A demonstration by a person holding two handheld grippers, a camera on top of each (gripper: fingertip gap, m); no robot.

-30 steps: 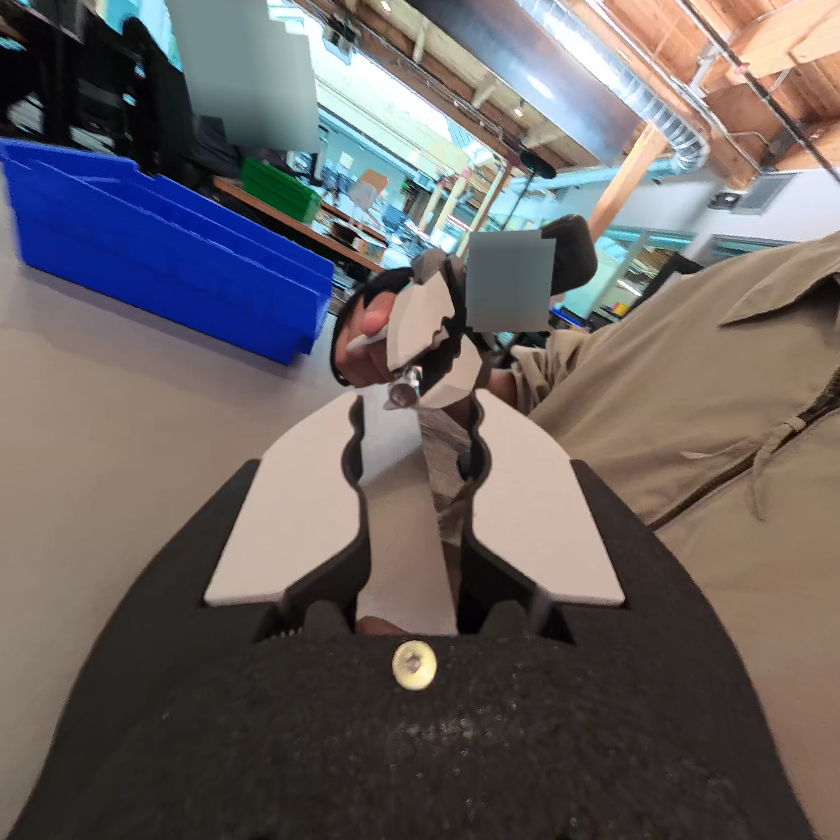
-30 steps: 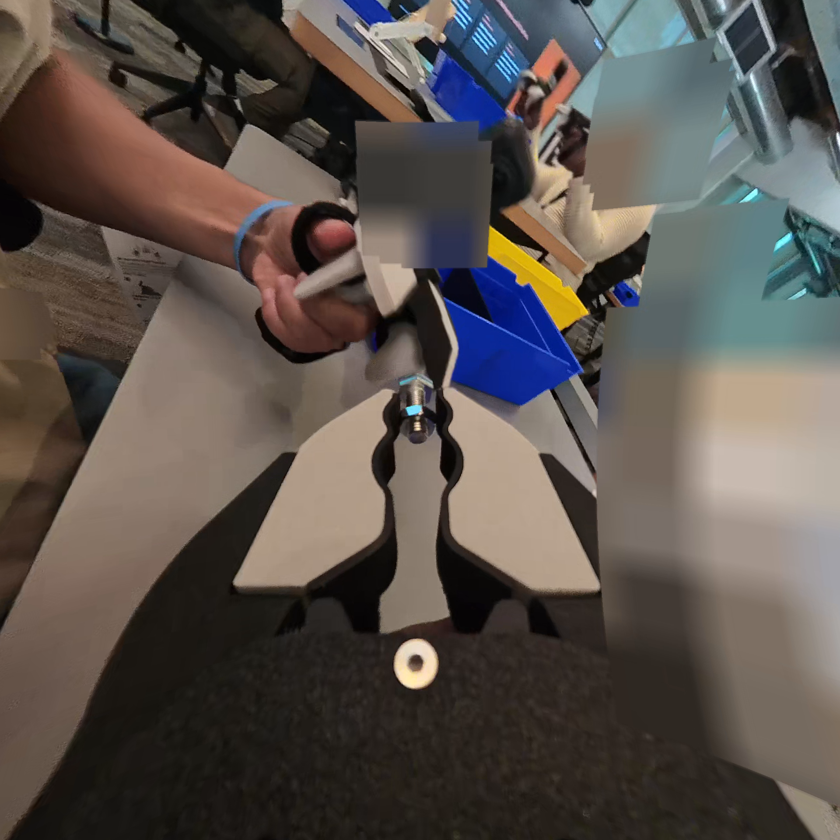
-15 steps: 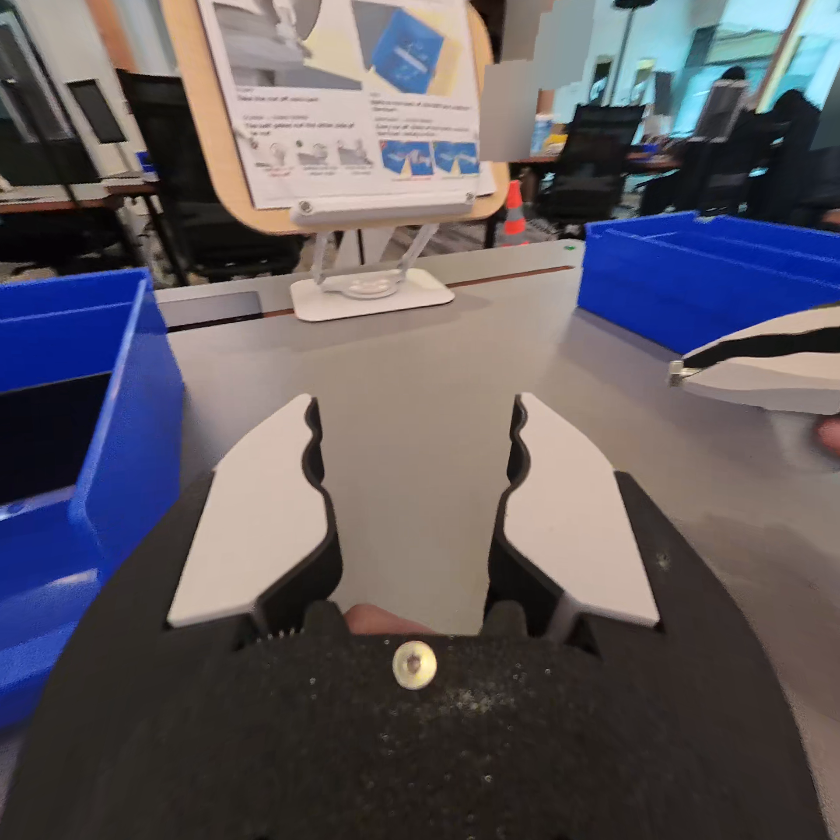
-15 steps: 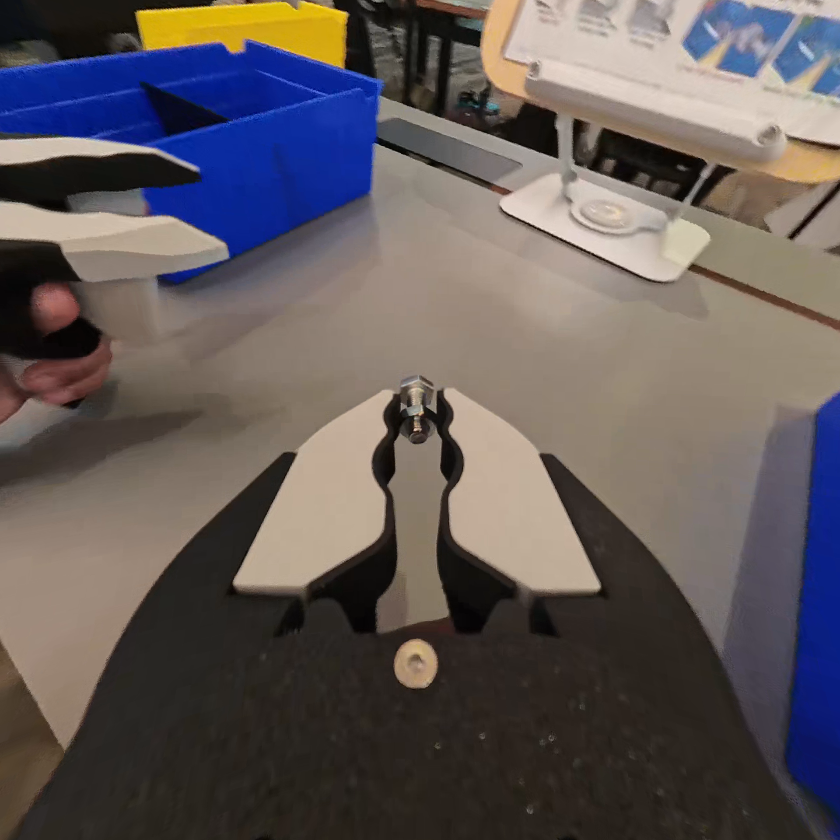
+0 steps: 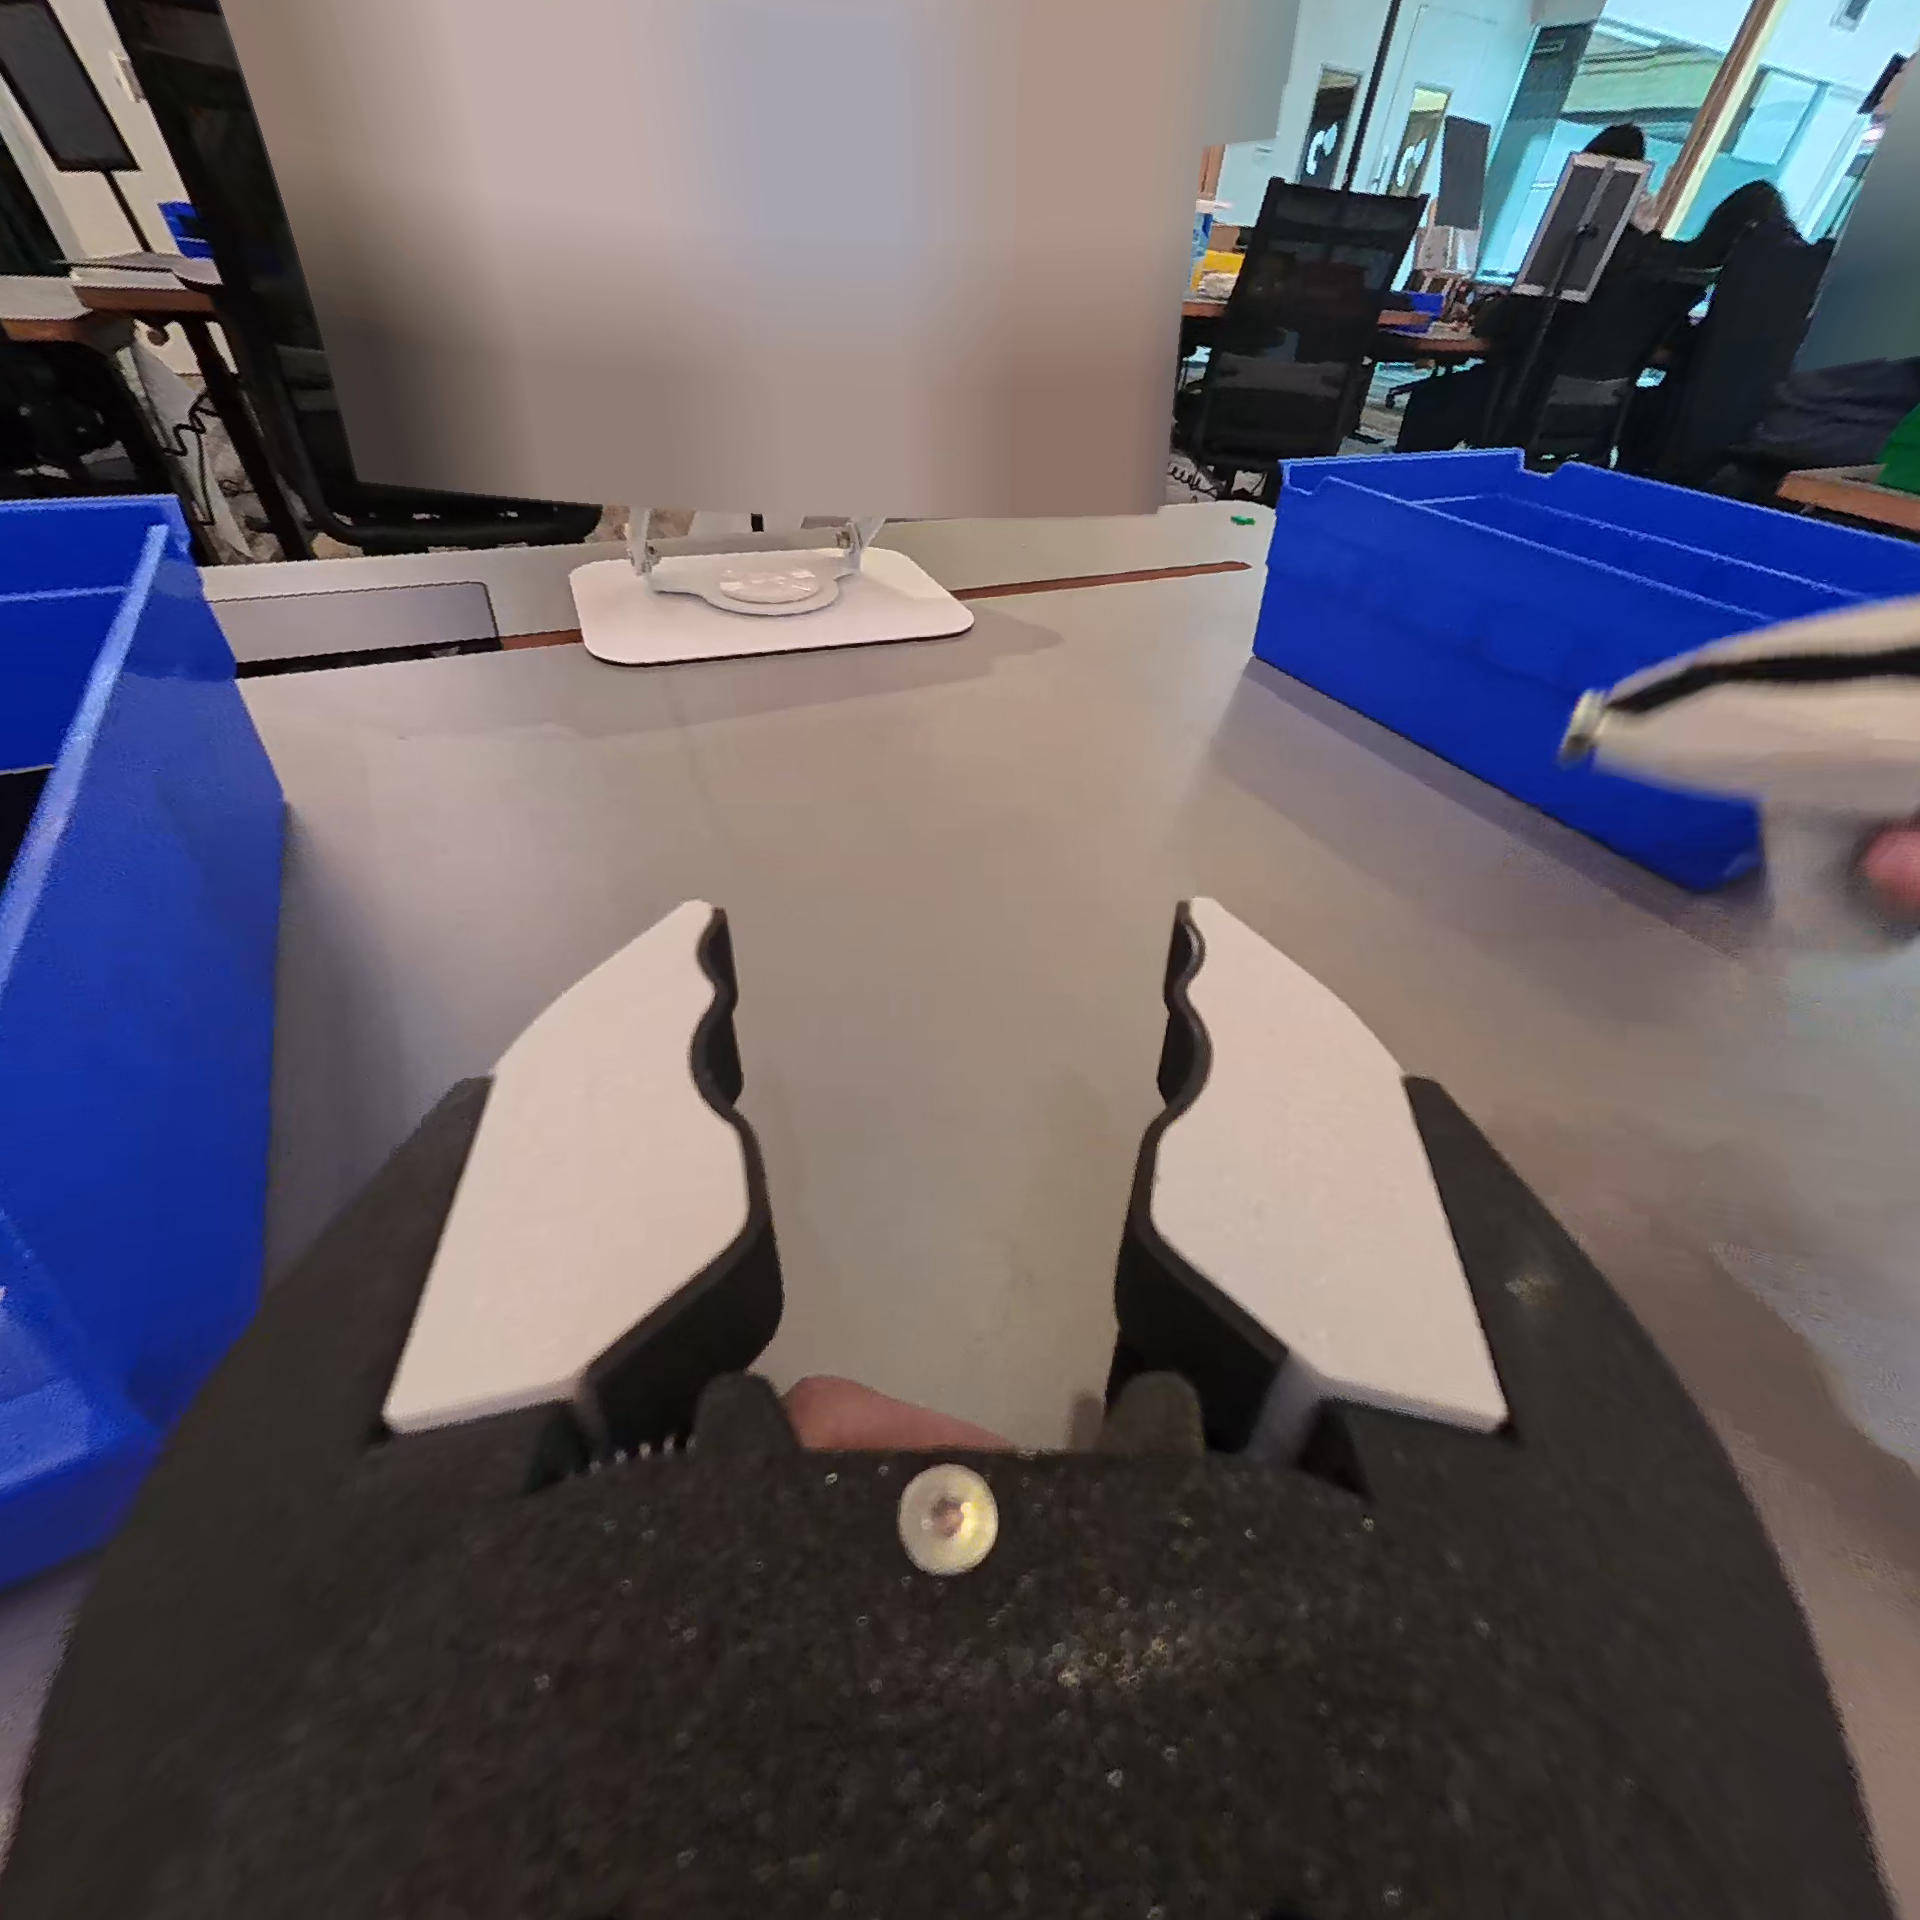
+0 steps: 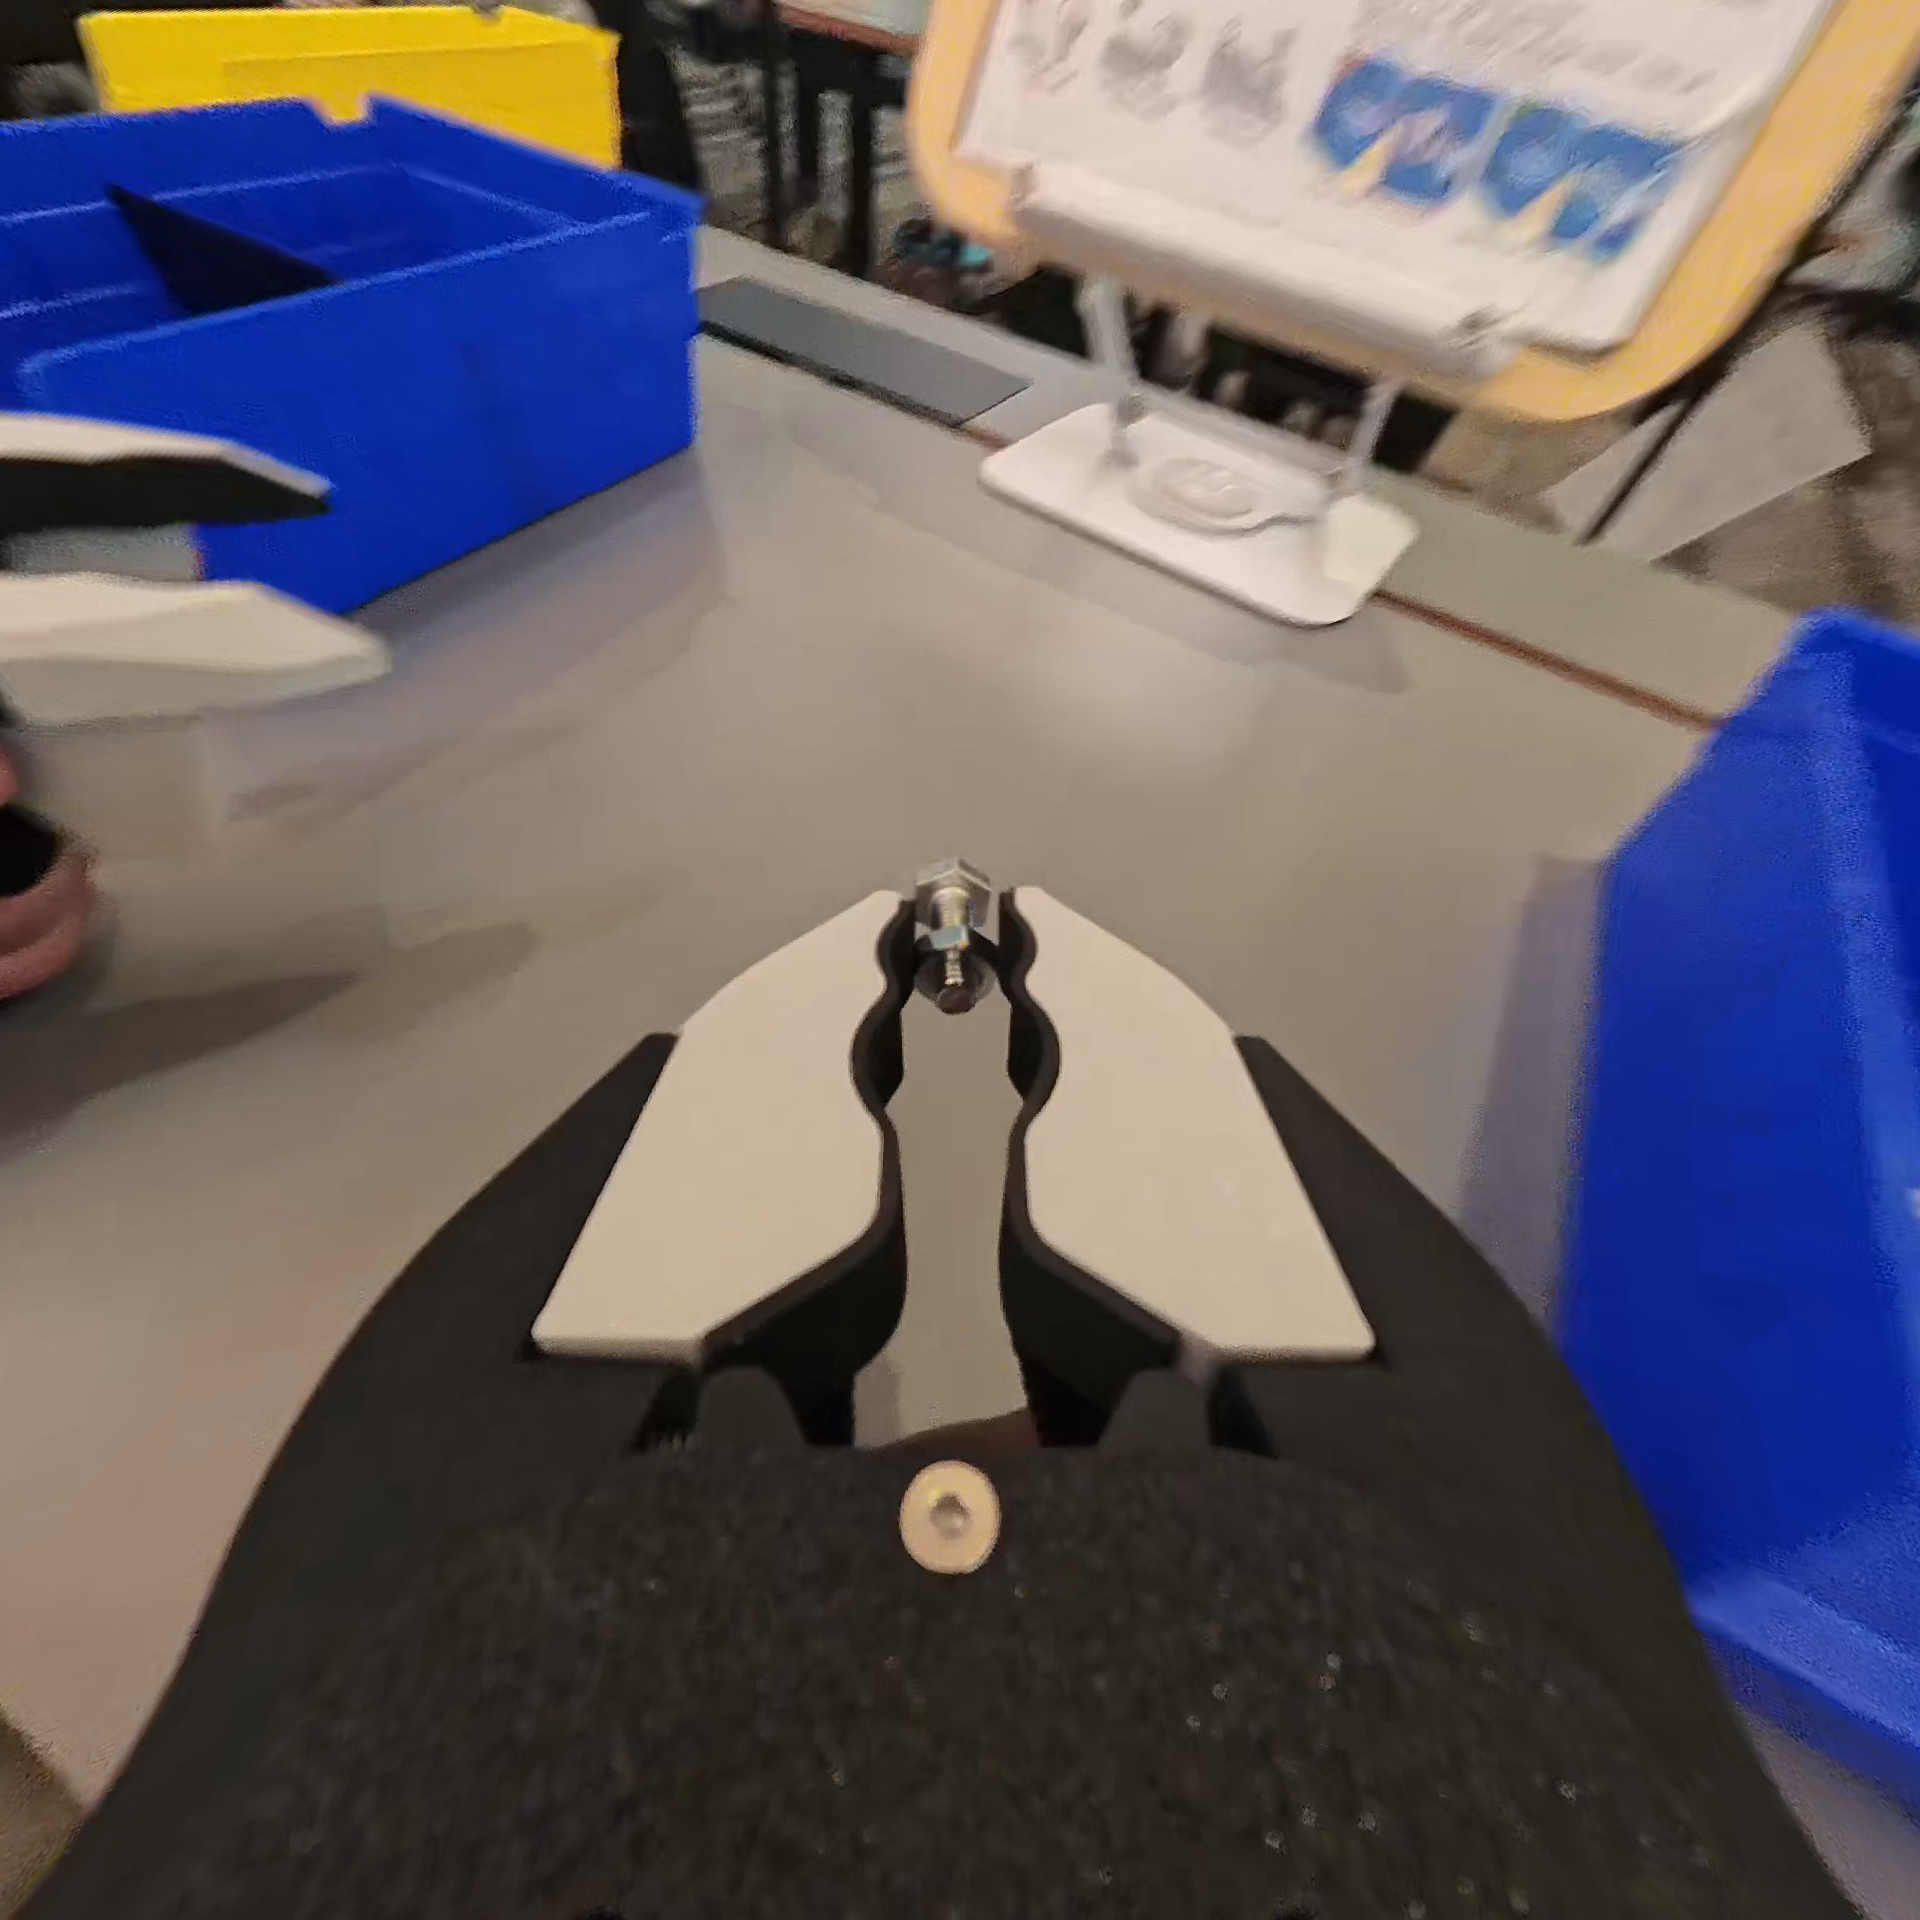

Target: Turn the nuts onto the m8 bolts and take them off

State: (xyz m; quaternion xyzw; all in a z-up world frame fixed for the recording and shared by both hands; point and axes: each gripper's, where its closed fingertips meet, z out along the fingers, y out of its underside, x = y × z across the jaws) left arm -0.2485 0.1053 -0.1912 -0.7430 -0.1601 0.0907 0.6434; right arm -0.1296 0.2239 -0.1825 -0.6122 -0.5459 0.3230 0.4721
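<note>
A large mosaic patch hides whatever the white stand (image 5: 774, 603) carries in the left wrist view. The right gripper (image 5: 1590, 727) enters smeared there, cut off by the right edge. In the right wrist view, the instruction sheet (image 6: 1351, 135) is blurred and the left gripper (image 6: 353, 566) is cropped at left

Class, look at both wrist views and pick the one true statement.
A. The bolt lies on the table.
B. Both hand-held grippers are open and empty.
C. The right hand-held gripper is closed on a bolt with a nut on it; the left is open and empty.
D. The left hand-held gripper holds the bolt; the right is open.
C: the right hand-held gripper pinches the bolt with its nut at its tips, while the left hand-held gripper stands wide open over bare table.
</note>
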